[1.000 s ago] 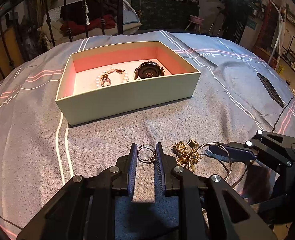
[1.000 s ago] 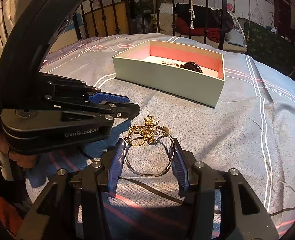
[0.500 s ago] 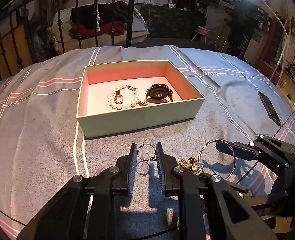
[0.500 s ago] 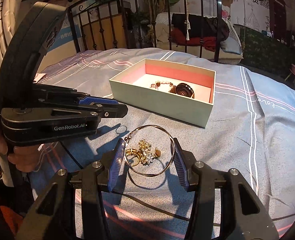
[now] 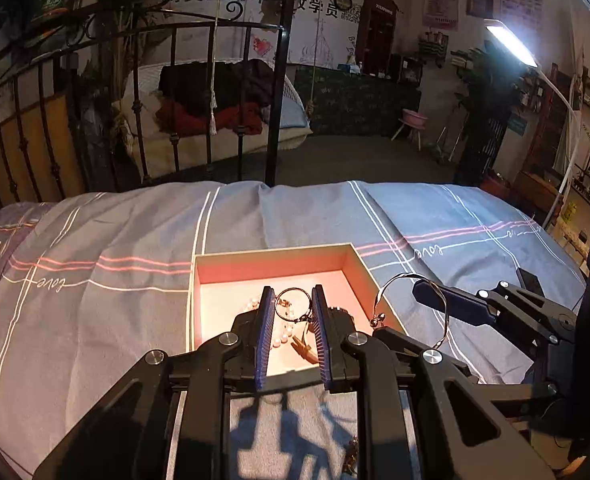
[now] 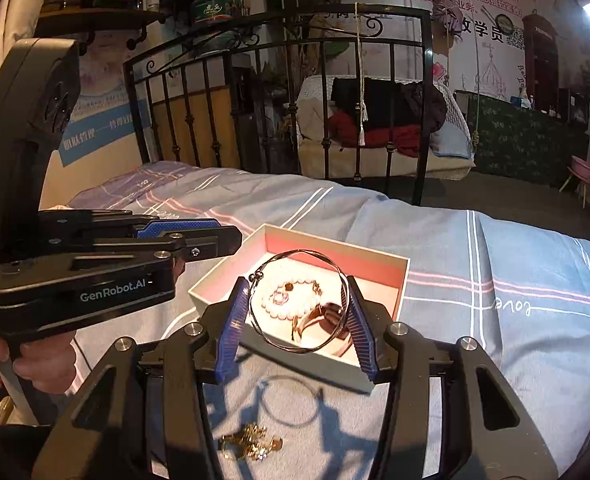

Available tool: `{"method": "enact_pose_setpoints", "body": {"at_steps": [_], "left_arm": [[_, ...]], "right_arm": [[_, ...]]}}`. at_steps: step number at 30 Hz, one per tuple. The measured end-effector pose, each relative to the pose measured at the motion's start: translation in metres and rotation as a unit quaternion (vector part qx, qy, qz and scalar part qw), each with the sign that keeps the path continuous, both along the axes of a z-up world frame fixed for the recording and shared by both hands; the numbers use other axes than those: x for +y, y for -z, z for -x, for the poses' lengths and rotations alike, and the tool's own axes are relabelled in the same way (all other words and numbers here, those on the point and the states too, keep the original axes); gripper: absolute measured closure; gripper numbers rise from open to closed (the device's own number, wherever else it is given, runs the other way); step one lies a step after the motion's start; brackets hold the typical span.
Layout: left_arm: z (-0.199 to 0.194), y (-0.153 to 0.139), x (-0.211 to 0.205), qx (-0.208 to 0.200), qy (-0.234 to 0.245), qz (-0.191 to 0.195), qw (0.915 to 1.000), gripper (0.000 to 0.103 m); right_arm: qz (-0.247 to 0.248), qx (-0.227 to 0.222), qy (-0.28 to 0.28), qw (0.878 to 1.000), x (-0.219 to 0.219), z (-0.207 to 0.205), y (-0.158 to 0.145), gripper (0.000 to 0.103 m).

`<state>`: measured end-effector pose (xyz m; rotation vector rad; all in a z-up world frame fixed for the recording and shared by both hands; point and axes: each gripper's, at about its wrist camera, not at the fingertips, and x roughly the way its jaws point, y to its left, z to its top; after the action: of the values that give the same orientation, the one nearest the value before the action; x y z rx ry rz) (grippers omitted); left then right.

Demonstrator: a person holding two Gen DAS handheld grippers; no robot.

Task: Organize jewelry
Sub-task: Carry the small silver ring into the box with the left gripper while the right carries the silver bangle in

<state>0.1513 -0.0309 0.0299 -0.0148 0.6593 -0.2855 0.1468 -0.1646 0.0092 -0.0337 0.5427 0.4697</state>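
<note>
Grey striped bedspread fills mid-frame. Open pink-lined box sits centre, pearl bracelet and dark watch inside. Right gripper clamps the silver bangle above the box's near edge. Left gripper pinches a small ring over the box. Gold jewelry pile lies on the bedspread, bottom centre.

Watch mostly hidden behind left tool; gold jewelry pile blurred.
</note>
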Motion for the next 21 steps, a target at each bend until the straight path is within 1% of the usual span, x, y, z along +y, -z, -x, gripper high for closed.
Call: {"method": "enact_pose_setpoints", "body": {"at_steps": [3, 9, 15, 21], "left_arm": [[-0.013, -0.008, 0.0, -0.011, -0.009, 0.006, 0.9999, 0.084], [-0.044, -0.009, -0.005, -0.006, -0.029, 0.0, 0.9996, 0.084], [-0.076, 0.005, -0.005, 0.044, -0.04, 0.008, 0.9982, 0.084], [-0.087, 0.021, -0.008, 0.07, -0.038, -0.005, 0.9968, 0.084]], "right_arm": [[-0.008, -0.005, 0.012, 1.0, -0.001, -0.016, -0.007, 0.055], [-0.002, -0.003, 0.04, 0.999, 0.0, -0.053, -0.005, 0.055], [0.014, 0.028, 0.049, 0.998, 0.002, -0.084, 0.013, 0.055], [0.022, 0.053, 0.041, 0.997, 0.009, -0.093, 0.03, 0.055]]}}
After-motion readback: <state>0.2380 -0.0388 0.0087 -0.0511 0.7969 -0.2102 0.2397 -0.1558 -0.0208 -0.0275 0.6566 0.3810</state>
